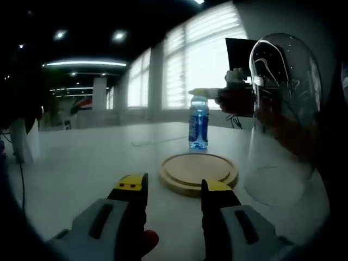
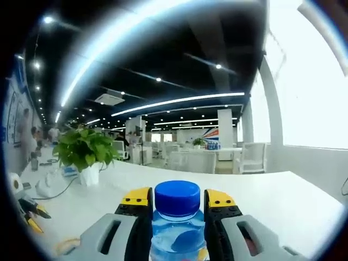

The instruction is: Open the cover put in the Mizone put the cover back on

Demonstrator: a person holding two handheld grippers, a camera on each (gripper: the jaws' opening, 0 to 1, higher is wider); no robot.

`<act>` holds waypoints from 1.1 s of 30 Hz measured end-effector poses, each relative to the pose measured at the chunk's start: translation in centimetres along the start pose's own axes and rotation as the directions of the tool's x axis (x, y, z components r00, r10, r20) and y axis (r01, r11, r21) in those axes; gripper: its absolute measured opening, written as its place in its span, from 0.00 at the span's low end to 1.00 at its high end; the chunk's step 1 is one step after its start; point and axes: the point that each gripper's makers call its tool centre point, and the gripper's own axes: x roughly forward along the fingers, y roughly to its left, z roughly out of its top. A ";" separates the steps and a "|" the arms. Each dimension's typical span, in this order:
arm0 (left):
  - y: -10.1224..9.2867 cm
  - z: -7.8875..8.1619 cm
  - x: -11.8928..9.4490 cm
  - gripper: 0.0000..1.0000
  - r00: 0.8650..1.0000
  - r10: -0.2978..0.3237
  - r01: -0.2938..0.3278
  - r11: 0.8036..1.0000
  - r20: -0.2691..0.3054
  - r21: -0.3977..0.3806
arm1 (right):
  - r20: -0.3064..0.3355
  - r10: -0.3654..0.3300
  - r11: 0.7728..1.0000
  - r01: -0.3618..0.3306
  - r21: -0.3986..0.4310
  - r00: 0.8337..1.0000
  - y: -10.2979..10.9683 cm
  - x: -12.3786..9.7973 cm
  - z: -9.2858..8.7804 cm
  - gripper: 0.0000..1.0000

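The right hand-held gripper (image 2: 177, 209) grasps the Mizone bottle (image 2: 177, 223) by its neck, above the bench (image 1: 98, 157). The left hand-held gripper (image 1: 174, 190) is released, the wooden base (image 1: 198, 172) at its 12 o'clock and the glass cover (image 1: 283, 119) at 2. The swinging bottle could strike the cover.

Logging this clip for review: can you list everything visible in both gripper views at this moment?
Mizone bottle: one, blue cap, bluish liquid, between the right gripper's jaws; in the left gripper view it stands beyond the base.
wooden base: one, round, tan, on the white table, nothing on it.
glass cover: one, clear dome, right of the base, off it.
potted plant: one, green leaves in a white pot, on a table at left.
cable: one, dark, beside the plant.
left gripper: one, grey with yellow tips, open.
right gripper: one, grey with yellow tips, shut on the bottle.
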 end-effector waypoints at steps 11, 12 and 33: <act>0.1 0.2 -0.1 0.31 1.000 0.006 -0.006 1.000 0.006 -0.002 | 0.005 0.024 1.000 -0.024 0.008 1.000 0.0 0.3 0.2 0.31; 0.1 0.2 -0.1 0.31 1.000 0.005 -0.005 1.000 0.004 -0.002 | 0.006 0.030 1.000 -0.030 0.008 1.000 0.1 0.3 0.2 0.31; 0.1 -0.1 0.0 0.31 1.000 0.004 -0.004 1.000 -0.008 -0.004 | 0.019 0.055 0.998 -0.055 -0.020 0.998 1.3 -0.5 0.5 0.24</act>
